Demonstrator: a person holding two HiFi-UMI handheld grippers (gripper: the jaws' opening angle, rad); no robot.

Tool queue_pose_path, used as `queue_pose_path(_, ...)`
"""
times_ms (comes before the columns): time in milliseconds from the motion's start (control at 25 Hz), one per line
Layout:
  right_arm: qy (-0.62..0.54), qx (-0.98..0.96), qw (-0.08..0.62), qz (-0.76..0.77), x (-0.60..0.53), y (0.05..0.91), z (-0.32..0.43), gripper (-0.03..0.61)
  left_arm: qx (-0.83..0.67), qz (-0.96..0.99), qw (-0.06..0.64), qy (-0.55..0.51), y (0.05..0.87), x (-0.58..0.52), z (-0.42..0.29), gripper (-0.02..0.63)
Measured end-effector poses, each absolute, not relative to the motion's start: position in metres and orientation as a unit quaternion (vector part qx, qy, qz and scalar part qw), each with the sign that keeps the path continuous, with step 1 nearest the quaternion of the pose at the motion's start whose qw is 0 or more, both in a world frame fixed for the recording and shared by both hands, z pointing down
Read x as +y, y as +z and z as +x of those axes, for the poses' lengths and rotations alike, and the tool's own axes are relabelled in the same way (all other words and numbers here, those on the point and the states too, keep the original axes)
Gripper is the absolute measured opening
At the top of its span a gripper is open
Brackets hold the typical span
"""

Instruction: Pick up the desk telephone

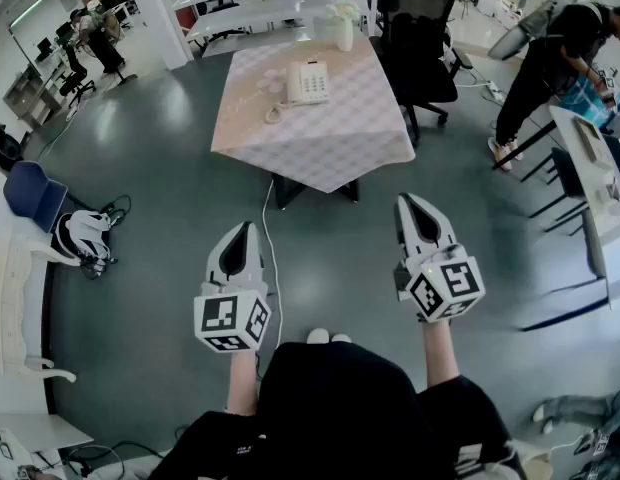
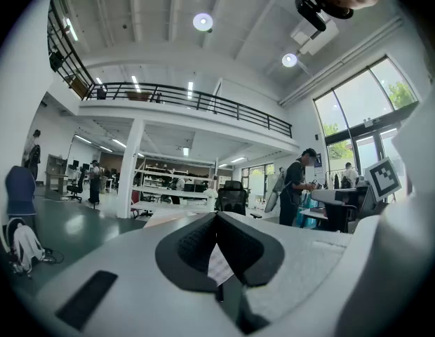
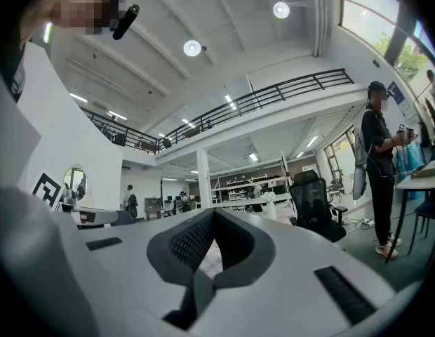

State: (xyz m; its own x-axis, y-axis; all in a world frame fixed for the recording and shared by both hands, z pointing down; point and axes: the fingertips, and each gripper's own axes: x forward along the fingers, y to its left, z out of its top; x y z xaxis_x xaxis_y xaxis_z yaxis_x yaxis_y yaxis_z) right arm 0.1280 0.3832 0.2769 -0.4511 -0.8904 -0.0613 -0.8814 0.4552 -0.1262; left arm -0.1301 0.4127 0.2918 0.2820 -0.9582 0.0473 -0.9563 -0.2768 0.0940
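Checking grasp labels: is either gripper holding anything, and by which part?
Nothing held. Left gripper and right gripper are both shut and empty; the desk telephone sits on the table, away from both.

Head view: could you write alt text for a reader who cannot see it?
A white desk telephone sits on a table draped with a pale checked cloth. The left tool and right tool, both shut and empty, point toward it above the grey floor, not yet at the table. A white vase stands on the table beyond the phone.
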Motion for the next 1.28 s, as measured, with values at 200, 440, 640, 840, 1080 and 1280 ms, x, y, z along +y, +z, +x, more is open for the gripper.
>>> queue_pose_path(200, -0.042, 0.849, 0.059, -0.523, 0.384, 0.280, 0.131, -0.009, -0.604, 0.795, 0.056, -0.007, 0.294, 0.414, -0.131, -0.002)
queue_pose_path(440, -0.046, 0.849, 0.063, -0.523, 0.376, 0.284, 0.139, -0.009, -0.614, 0.787, 0.056, -0.004, 0.295, 0.407, -0.131, -0.002)
queue_pose_path(640, -0.055, 0.847, 0.070, -0.525, 0.372, 0.290, 0.150, -0.009, -0.622, 0.781, 0.056, -0.004, 0.298, 0.406, -0.126, -0.002)
queue_pose_path(840, -0.085, 0.847, 0.088, -0.518, 0.365, 0.295, 0.159, -0.009, -0.630, 0.774, 0.061, -0.001, 0.299, 0.405, -0.124, -0.002)
queue_pose_path(1080, -0.088, 0.849, 0.085, -0.514, 0.354, 0.299, 0.162, -0.008, -0.638, 0.767, 0.070, 0.002, 0.310, 0.403, -0.122, -0.002)
queue_pose_path(1280, -0.095, 0.849, 0.091, -0.511, 0.339, 0.304, 0.163, -0.009, -0.639, 0.766, 0.073, 0.006, 0.313, 0.388, -0.120, -0.002)
